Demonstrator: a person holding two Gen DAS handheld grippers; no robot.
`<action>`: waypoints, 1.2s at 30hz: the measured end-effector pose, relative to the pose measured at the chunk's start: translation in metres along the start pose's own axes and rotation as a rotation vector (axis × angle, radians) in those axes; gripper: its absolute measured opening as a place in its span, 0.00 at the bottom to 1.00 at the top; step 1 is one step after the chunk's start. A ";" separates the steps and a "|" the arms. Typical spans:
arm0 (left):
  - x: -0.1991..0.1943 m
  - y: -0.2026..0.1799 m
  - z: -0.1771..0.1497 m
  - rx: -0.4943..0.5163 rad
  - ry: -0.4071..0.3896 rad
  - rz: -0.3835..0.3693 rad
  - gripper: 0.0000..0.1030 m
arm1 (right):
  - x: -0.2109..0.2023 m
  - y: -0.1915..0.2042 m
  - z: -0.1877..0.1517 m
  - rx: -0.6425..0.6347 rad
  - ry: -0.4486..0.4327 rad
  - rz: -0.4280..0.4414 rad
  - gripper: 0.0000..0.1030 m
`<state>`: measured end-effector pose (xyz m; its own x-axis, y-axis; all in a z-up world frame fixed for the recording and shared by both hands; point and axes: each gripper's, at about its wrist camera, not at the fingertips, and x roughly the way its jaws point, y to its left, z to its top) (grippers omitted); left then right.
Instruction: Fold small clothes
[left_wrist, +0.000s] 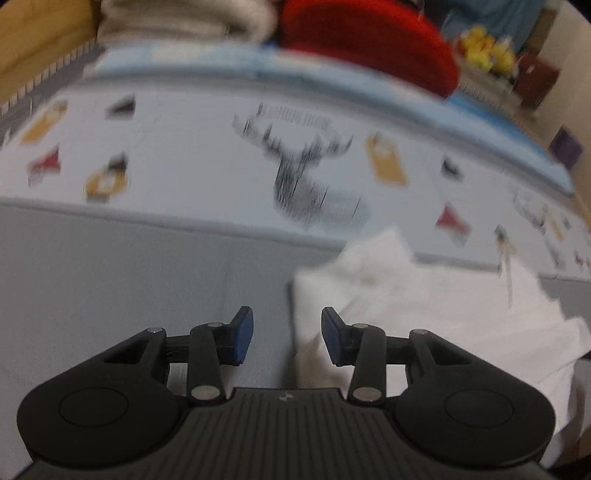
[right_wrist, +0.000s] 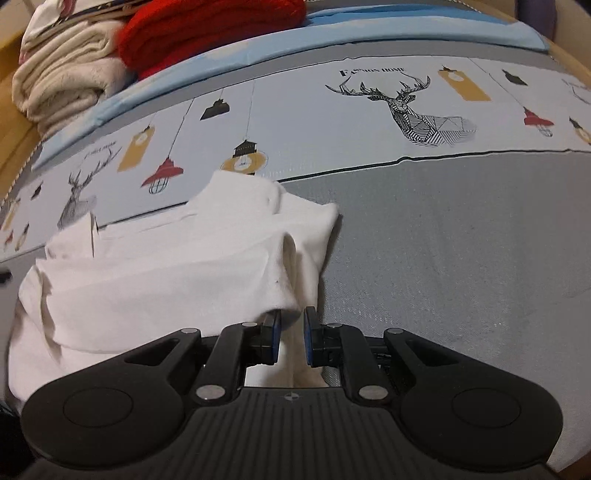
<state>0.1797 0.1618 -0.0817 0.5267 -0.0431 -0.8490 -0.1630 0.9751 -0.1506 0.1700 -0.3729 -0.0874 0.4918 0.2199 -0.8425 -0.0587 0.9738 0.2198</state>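
Only right hand-held gripper (right_wrist: 291, 341) pinching white garment (right_wrist: 177, 266), left (left_wrist: 288, 339) agape

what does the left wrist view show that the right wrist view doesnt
Only the left wrist view: the left gripper, jaws apart over the white garment's edge with nothing pinched, and some yellow objects in the far corner, too blurred to name.

Only the right wrist view: the right gripper, jaws nearly closed on a fold of the garment, plus the printed lettering above the deer.

Both: the white garment, the deer-print bedsheet, the red knit and the cream towels at the far end.
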 end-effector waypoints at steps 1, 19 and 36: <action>0.002 0.002 -0.001 0.011 0.025 -0.002 0.45 | 0.001 -0.001 0.000 -0.005 0.010 -0.003 0.14; 0.026 -0.021 0.000 0.175 0.113 -0.135 0.21 | 0.011 0.019 0.014 0.006 0.034 0.159 0.19; 0.015 0.007 0.035 -0.079 -0.053 -0.146 0.15 | 0.012 -0.010 0.057 0.329 -0.228 0.109 0.13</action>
<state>0.2156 0.1752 -0.0774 0.5929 -0.1694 -0.7873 -0.1456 0.9390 -0.3117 0.2262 -0.3836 -0.0716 0.6803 0.2659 -0.6830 0.1413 0.8668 0.4782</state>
